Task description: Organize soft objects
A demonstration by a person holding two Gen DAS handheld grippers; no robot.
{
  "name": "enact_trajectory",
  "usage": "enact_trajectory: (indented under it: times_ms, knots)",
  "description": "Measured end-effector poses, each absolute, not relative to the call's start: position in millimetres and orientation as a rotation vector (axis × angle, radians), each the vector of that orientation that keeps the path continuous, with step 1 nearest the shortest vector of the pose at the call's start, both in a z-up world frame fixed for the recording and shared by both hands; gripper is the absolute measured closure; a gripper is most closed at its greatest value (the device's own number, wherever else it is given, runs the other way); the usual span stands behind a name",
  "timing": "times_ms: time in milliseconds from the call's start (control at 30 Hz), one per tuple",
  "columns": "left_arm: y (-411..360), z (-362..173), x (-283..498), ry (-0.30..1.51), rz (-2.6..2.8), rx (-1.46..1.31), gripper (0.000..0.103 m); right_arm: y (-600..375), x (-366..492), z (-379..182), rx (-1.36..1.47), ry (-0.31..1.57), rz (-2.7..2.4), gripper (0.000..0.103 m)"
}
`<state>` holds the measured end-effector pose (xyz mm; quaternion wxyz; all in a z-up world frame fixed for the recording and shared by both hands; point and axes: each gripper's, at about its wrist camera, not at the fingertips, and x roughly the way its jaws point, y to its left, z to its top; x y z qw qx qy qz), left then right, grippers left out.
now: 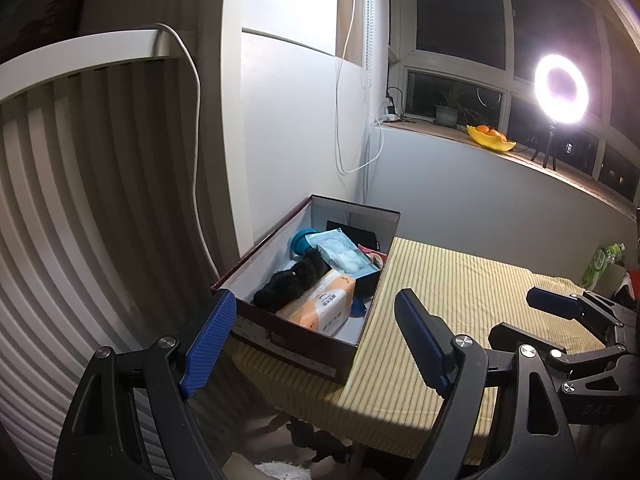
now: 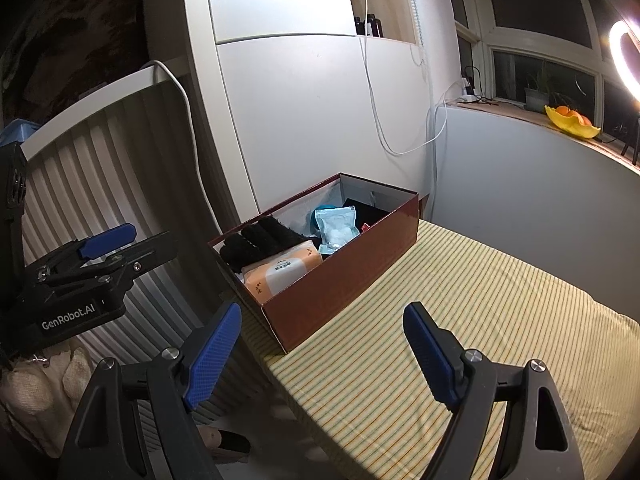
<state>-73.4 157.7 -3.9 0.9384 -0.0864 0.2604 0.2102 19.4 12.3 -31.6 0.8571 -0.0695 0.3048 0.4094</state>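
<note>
— On the far left, what stood there?
— A white slatted headboard (image 1: 80, 184) with a white cable (image 1: 196, 128) hanging over its top rail, and beside it a white cabinet (image 2: 312, 120).

— And moving right?
— A dark red box (image 2: 344, 268) sat at the corner of the striped yellow cloth (image 2: 500, 320), against the cabinet. It held a black fuzzy item (image 1: 288, 284) along its left side, an orange tissue pack (image 1: 320, 304) at the near end just beside it, and a pale blue packet (image 1: 344, 256) farther back.

— The tongs?
— The left gripper (image 1: 316, 344) had its blue pads well apart with nothing between them, hanging near the box's near end. The right gripper (image 2: 324, 356) was likewise spread wide and empty, over the cloth's edge.

— Farther right?
— A yellow fruit bowl (image 1: 490, 138) sat on the windowsill, then a glowing ring light (image 1: 562, 84).
</note>
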Motion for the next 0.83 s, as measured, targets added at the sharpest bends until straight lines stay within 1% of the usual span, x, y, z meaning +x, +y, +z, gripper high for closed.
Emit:
enact_trajectory:
  times_ms: [833]
  knots:
    - [151, -9, -69, 0.540, 0.411, -0.176, 0.021, 8, 28, -45, -0.138, 0.679, 0.847, 0.023]
